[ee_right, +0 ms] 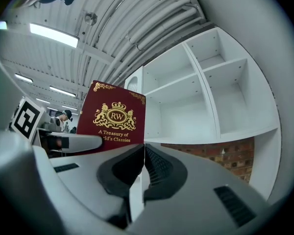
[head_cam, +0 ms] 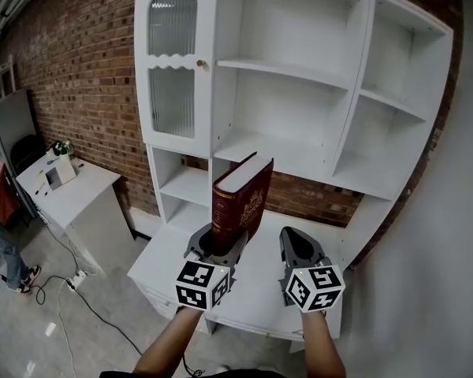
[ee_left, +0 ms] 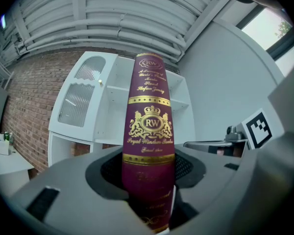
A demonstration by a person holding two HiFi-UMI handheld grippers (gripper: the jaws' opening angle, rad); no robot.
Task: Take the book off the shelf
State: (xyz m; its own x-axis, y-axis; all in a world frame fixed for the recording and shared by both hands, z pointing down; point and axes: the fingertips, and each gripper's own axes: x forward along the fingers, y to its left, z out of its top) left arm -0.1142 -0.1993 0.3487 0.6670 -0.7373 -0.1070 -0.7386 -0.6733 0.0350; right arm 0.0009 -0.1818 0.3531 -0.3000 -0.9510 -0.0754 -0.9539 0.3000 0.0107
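1. The left gripper (ee_left: 148,192) has its fingers pressed on both sides of the lower end of the book (ee_left: 148,124). The book is maroon with gold print, and its spine faces back along the gripper.
2. The book stands upright out of those fingers, held in the air over the middle of the counter (head_cam: 164,268) and clear of every shelf.
3. The right gripper (ee_right: 143,163) has its fingers closed together with nothing between them. It hangs just beside the book on its right, apart from it.
4. Behind both rises the white shelf unit (head_cam: 299,69), with a ribbed glass door (head_cam: 172,57) at its upper left, against a brick wall (head_cam: 71,61).
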